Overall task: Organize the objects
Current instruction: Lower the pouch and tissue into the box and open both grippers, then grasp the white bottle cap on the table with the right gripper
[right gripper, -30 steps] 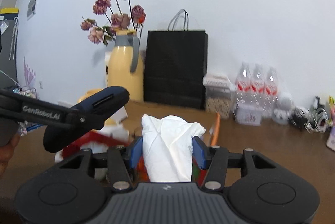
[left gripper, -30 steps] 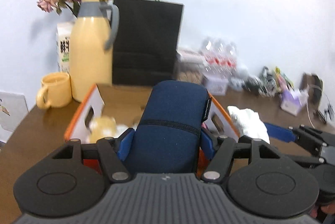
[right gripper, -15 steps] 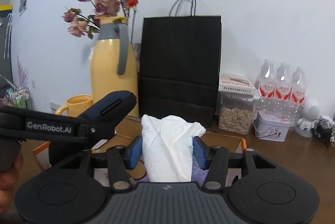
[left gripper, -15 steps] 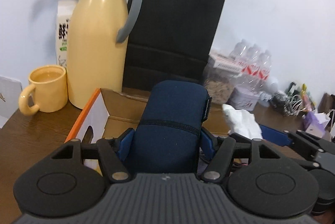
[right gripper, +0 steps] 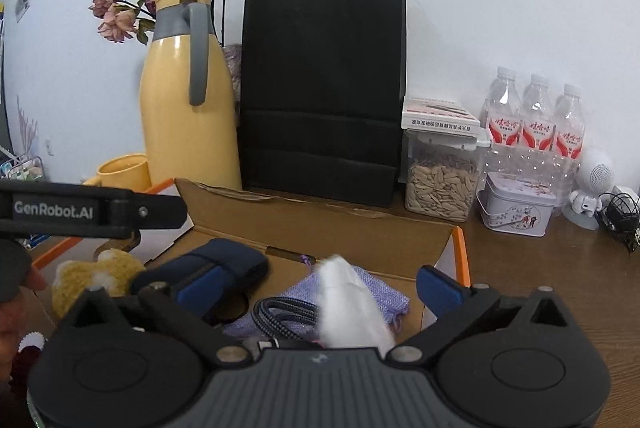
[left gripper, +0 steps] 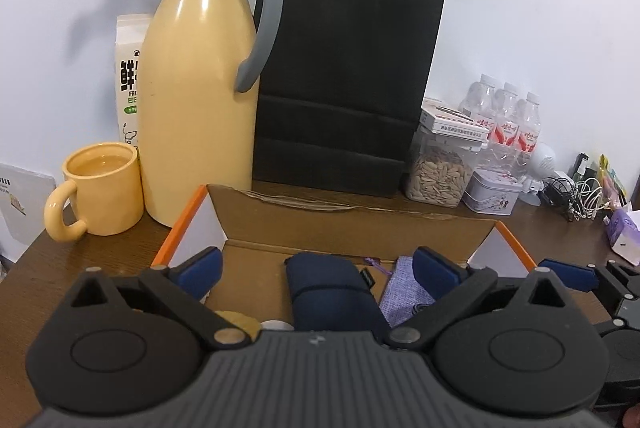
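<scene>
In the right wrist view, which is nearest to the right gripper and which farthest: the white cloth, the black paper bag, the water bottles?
From the right gripper:
1. White cloth, between its opening jaws, above the cardboard box.
2. Black paper bag, behind the box, centre.
3. Water bottles, far right, against the wall.

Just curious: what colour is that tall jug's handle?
Grey, on a yellow jug; clearest in the left wrist view.

Brown table point(left gripper: 72, 264): cardboard box point(left gripper: 352, 224), yellow jug point(left gripper: 200, 100), mug point(left gripper: 102, 188), black bag point(left gripper: 344, 88).
</scene>
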`<action>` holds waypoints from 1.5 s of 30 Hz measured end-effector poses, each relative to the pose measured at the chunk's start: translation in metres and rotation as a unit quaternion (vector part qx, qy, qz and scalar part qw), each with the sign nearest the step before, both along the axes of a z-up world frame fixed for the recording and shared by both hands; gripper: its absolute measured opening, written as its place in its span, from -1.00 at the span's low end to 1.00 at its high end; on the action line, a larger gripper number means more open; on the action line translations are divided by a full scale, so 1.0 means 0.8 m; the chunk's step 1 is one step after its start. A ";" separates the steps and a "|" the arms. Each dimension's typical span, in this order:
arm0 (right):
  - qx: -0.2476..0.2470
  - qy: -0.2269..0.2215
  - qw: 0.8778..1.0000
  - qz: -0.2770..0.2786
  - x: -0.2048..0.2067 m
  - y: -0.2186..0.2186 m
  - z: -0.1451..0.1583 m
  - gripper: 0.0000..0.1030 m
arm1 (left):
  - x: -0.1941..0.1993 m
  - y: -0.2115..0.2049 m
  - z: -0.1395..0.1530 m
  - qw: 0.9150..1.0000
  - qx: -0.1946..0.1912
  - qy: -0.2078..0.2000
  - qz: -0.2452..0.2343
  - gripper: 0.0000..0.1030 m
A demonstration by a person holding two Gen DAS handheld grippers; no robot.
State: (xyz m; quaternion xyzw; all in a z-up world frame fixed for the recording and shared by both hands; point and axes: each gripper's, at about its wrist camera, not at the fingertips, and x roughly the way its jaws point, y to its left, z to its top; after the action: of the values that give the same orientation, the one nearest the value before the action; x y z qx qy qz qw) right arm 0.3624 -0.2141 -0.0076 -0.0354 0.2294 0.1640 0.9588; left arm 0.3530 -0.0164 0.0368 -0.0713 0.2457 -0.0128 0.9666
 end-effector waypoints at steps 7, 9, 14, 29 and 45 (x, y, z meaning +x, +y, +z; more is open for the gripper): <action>-0.001 -0.006 1.000 0.001 -0.009 -0.002 0.007 1.00 | -0.009 0.000 0.004 1.000 -0.002 -0.008 0.001 1.00; -0.003 -0.011 1.000 -0.001 -0.016 -0.006 0.011 1.00 | -0.019 0.000 0.009 1.000 0.001 -0.014 -0.002 1.00; -0.003 -0.036 0.999 -0.012 -0.045 -0.025 0.027 1.00 | -0.053 0.006 0.022 0.999 0.005 -0.051 -0.003 1.00; -0.027 -0.016 0.996 -0.081 -0.146 -0.103 -0.007 1.00 | -0.167 0.068 -0.029 0.999 0.029 -0.014 0.018 1.00; -0.051 0.077 0.988 -0.123 -0.166 -0.122 -0.066 -0.47 | -0.209 0.099 -0.075 0.998 0.037 0.053 0.021 1.00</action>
State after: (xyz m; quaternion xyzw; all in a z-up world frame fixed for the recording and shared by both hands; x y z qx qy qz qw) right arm 0.2299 -0.3119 -0.0605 -0.0426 0.3129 0.0349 0.9482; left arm 0.1862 0.0631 -0.0229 -0.0408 0.2953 0.0206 0.9543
